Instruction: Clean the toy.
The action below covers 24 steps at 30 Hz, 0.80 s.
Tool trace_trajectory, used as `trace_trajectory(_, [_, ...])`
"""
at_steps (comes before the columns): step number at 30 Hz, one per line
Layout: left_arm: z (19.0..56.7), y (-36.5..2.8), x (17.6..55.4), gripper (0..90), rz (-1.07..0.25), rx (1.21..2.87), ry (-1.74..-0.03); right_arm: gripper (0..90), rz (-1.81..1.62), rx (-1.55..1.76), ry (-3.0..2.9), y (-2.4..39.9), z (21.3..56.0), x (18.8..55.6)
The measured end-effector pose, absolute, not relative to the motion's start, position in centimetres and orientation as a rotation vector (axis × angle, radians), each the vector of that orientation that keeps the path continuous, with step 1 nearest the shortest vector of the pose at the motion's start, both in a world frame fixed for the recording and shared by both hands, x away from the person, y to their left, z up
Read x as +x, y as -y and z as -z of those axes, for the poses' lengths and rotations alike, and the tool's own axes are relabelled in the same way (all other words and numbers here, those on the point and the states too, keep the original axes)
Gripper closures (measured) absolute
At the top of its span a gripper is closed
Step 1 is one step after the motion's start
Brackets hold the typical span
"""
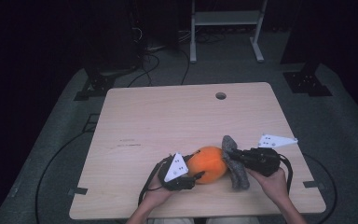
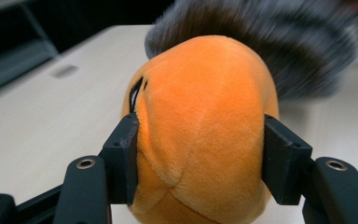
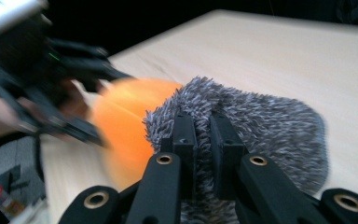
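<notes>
A round orange plush toy (image 1: 208,164) lies near the table's front edge. My left gripper (image 1: 193,175) comes at it from the left. In the left gripper view its two pads (image 2: 123,154) press into both sides of the plush (image 2: 205,107) and dent it. A grey fuzzy cloth (image 1: 239,176) lies against the right side of the plush and reaches over its top (image 2: 289,46). My right gripper (image 1: 235,156) comes in from the right, shut on a fold of this cloth (image 3: 270,126). Its jaws (image 3: 204,140) stand close together in the pile. Behind the cloth sit the blurred plush (image 3: 126,116) and the left gripper (image 3: 51,93).
The light wooden table (image 1: 168,112) has a round cable hole (image 1: 220,95) near its far edge. A white metal frame (image 1: 226,18) and black stand bases (image 1: 307,81) with cables stand on the grey floor beyond. Both hands hold the grippers at the front edge.
</notes>
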<state>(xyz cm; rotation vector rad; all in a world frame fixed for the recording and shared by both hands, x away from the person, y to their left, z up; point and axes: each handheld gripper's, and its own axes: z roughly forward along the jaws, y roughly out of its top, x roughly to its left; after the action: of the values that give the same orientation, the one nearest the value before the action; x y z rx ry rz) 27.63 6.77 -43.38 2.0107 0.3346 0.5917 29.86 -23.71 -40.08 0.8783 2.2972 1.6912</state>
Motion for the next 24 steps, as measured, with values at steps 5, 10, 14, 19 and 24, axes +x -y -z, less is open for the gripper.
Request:
trace_trajectory(5, [43.7, -6.6, 27.3, 33.9, -0.599, 2.042, -0.259, 81.6, -1.664, 0.711, -2.373, 19.7, 39.3, 28.7])
trace_trajectory(10, [44.1, -8.0, 28.3, 22.3, -0.398, 1.948, -0.406, 81.7, -1.617, 0.757, -2.439, 18.7, 41.2, 29.2])
trace_trajectory(14, [44.1, -7.8, 28.3, 34.4, -0.401, 1.946, -0.423, 81.8, -1.590, 0.781, -2.432, 19.3, 41.3, 29.5])
trace_trajectory(19, [44.1, -7.2, 27.8, 40.4, -0.456, 1.967, -0.355, 81.8, -1.610, 0.755, -2.389, 19.1, 40.2, 28.8])
trace_trajectory(24, [44.2, -7.5, 27.6, 43.4, -0.448, 1.985, -0.344, 81.8, -1.559, 0.687, -2.438, 17.8, 40.2, 28.6])
